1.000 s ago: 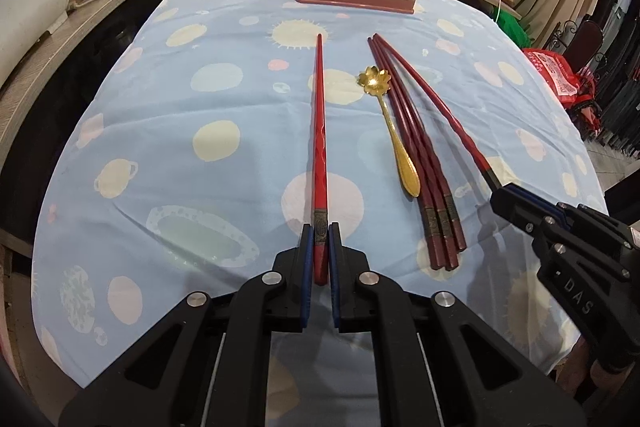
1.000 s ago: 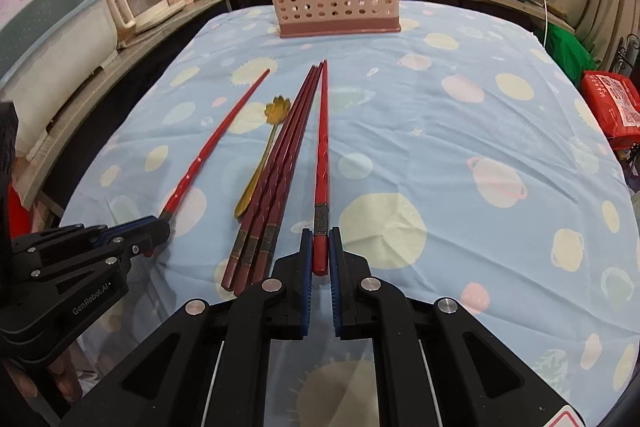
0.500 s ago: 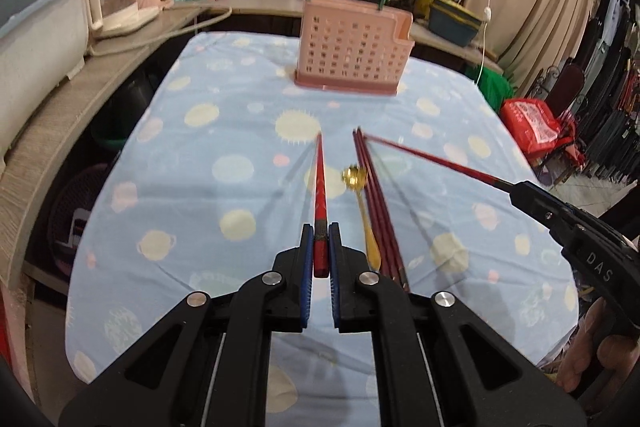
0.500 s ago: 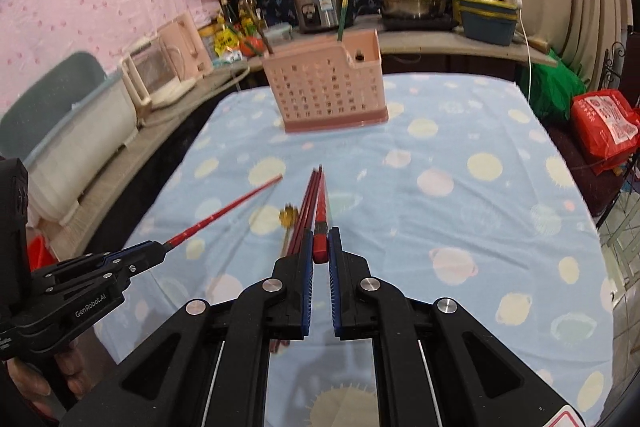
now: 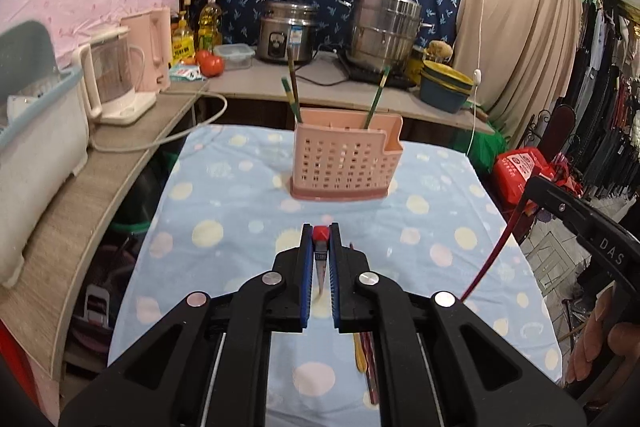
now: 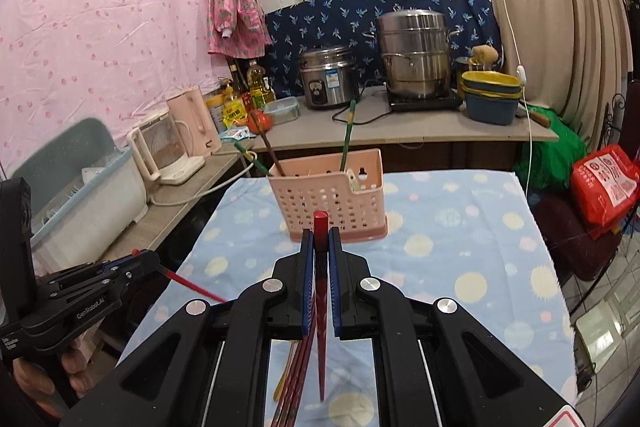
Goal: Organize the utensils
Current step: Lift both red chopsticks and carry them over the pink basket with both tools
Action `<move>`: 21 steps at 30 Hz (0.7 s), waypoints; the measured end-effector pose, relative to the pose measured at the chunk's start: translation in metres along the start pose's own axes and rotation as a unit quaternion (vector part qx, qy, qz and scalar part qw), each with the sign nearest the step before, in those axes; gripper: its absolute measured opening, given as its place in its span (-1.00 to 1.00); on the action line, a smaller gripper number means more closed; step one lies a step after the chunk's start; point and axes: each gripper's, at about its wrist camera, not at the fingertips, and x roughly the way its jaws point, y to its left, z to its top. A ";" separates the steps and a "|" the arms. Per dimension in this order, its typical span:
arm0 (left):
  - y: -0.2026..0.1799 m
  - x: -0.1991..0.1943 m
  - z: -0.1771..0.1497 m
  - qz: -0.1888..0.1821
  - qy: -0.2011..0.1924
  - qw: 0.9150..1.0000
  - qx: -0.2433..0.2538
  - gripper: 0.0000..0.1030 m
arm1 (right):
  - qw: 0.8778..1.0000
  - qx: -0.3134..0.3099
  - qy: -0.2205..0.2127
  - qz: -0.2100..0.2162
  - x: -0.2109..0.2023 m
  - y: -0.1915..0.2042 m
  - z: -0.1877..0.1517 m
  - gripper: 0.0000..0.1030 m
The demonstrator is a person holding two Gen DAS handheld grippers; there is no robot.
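Both tongs are clamped on a red chopstick apiece: left tongs [image 5: 320, 247], right tongs [image 6: 320, 247]. Basket [image 5: 344, 159] holds a few; more chopsticks [image 6: 298, 387] wait on the counter [image 6: 460, 227].

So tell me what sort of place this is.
Most likely a home kitchen or dining corner: a silver electric rice cooker and a stacked stainless steel steamer pot stand on the grey counter, with yellow cooking oil bottles and a pink perforated plastic utensil holder on the dotted blue tablecloth.

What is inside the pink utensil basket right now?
Three chopsticks stand in the pink utensil basket: two green-tipped, one brown. A pale utensil shows near its notch. Their lower parts are hidden by its walls.
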 end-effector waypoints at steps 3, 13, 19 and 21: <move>-0.003 -0.001 0.016 -0.004 -0.013 1.000 0.004 -0.87 | 1.000 -0.002 -0.007 -0.002 0.003 -0.002 0.010 -0.86; -0.010 -0.001 0.089 -0.006 -0.067 0.998 0.016 -0.86 | 0.999 0.013 -0.034 0.012 0.021 -0.018 0.071 -0.86; -0.013 -0.001 0.152 -0.009 -0.116 0.993 0.012 -0.86 | 0.998 0.019 -0.064 0.019 0.038 -0.018 0.122 -0.86; -0.015 0.002 0.169 -0.006 -0.131 0.991 0.011 -0.86 | 0.997 0.024 -0.076 0.024 0.045 -0.019 0.140 -0.86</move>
